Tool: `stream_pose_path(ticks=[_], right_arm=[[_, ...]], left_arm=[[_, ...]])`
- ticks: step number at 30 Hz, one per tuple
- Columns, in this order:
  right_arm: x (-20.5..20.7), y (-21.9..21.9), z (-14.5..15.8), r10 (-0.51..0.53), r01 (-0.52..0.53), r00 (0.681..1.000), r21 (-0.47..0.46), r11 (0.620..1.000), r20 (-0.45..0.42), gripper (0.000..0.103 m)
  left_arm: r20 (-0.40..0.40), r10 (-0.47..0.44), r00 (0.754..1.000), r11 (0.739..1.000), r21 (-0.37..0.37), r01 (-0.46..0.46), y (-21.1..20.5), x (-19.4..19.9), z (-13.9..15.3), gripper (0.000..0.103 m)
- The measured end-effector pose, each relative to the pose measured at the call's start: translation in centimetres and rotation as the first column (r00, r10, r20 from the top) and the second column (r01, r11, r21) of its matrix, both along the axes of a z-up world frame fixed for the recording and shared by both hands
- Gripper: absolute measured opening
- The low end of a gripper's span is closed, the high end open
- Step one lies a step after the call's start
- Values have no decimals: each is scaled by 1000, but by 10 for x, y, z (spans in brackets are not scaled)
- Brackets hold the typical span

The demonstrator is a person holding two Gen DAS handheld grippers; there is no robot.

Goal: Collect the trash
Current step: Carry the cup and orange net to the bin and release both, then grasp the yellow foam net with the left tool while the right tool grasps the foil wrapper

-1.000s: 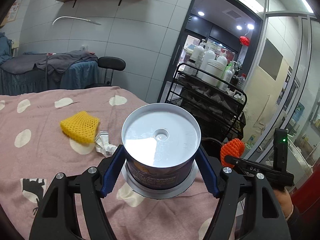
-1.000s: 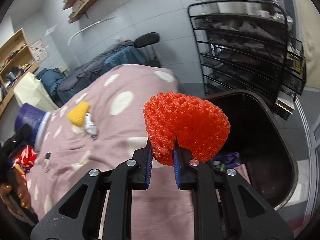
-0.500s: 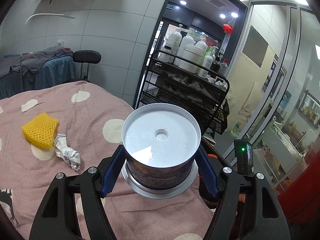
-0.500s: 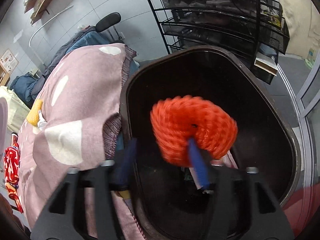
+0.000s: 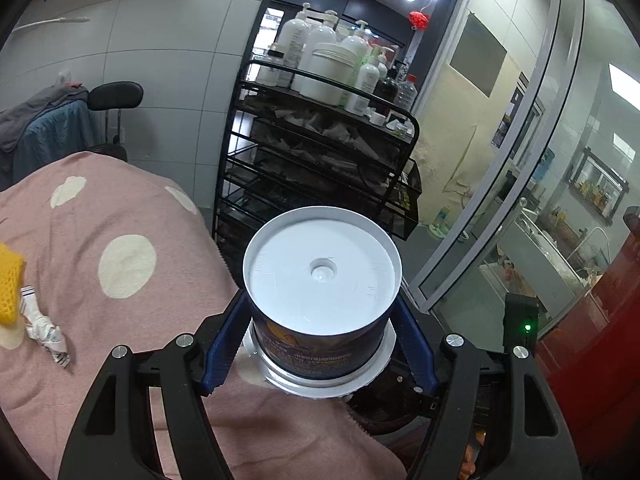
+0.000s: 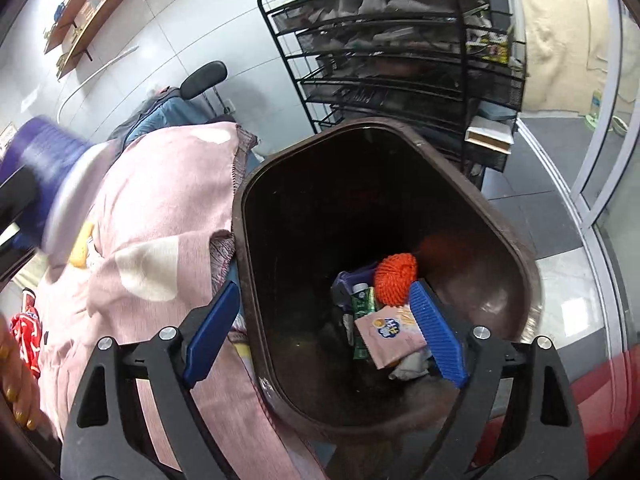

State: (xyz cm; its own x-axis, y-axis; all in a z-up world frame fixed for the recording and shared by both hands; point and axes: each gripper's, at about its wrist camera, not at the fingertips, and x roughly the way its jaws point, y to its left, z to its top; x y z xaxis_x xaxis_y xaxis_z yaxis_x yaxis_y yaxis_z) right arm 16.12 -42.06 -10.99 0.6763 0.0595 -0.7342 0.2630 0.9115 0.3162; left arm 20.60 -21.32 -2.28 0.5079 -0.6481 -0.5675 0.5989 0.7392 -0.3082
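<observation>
**Operator:** Grippers, status at that point?

**Technician:** Right gripper stood wide over the trash bin; its jaws had just been opening and nothing was between them. The orange foam net lay at the bottom of the bin among wrappers, clear of both blue pads. The left gripper was clamped on the sides of the disc tub, white lid up, above the edge of the pink spotted blanket.

**Operator:** How was the tub's drop best handled?

**Technician:** In my judgement: carry the tub fully over the bin mouth before letting go, since it was wide and its flanged base could catch on the rim. Keep the right gripper out of the opening first, so the two tools did not meet. Release low; the tub looked rigid and would likely bounce.

**Operator:** Was it over the bin yet?

**Technician:** Possibly only partly. The left wrist view showed a dark rim below the tub, but the tub hid most of it.

**Operator:** Remaining items?

**Technician:** The yellow foam net and the crumpled paper sat touching on the blanket, well apart from the bin.
</observation>
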Motion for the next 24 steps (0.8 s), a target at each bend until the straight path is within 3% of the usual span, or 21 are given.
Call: stream_pose_path(ticks=[14,17,20,24], right_arm=[[-40,-30,1,-94,94,996,1,996,0,88],[-41,-30,3,-87,87,996,-2,996,4,88],[-41,-28,4,-81,81,997,-11,997,9,88],[-39,-25,5,-79,79,997,-18,997,11,89]], left_arm=[[-77,-72,994,988,129,81,-61,21,-38,71],[-84,-65,994,983,165,78,-64,20,-44,78],[-77,-63,995,983,167,75,-61,18,-45,87],[-50,-38,998,988,146,45,-49,16,-35,92]])
